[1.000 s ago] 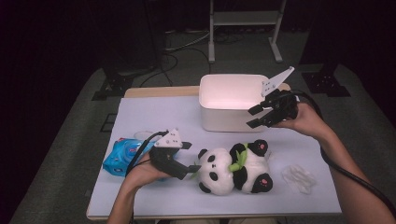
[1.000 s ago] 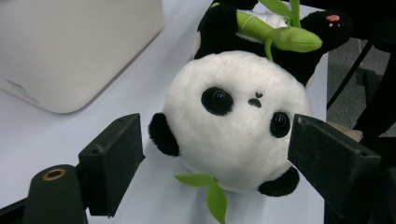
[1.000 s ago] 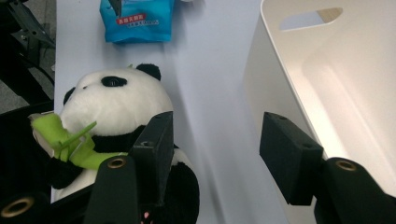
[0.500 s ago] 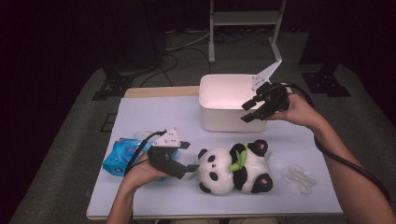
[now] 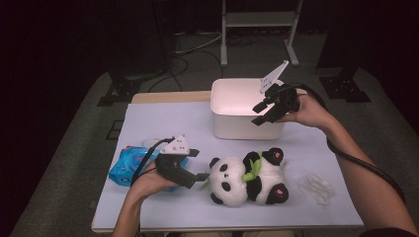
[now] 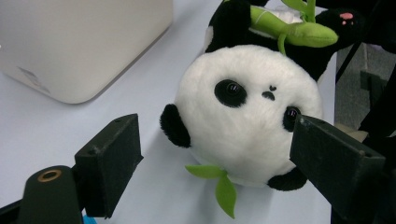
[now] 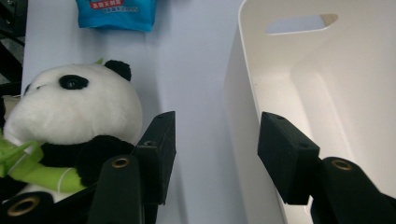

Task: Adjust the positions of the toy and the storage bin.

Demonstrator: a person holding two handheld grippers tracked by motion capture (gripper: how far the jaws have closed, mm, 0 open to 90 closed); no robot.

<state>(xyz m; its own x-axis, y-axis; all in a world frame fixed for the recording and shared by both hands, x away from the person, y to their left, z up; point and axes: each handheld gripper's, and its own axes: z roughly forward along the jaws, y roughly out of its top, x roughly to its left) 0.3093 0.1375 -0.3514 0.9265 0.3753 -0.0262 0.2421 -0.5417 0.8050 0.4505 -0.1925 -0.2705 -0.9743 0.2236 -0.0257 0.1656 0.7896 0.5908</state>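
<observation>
High view: the white bin [image 5: 247, 116] sits at the far middle of the pale mat [image 5: 163, 123], a smooth rounded tub of plastic. In the right gripper view the part of its inside I can see is bare, with a slot handle cut near the rim. My right gripper [image 5: 260, 113] hangs over the bin's near right rim, jaws apart with the wall between them, pads not touching it.

The panda [image 5: 247, 177] lies on its back at the near middle of the mat, its long axis running across the table, head toward my left hand, pink-soled feet toward my right. It is fluffy plush, round and black and white, with a green bamboo stalk across its belly and a leaf under its chin. My left gripper [image 5: 201, 176] points at its head, jaws spread to either side, nothing clamped.

A glossy blue packet [image 5: 127, 165] lies beside my left hand.
</observation>
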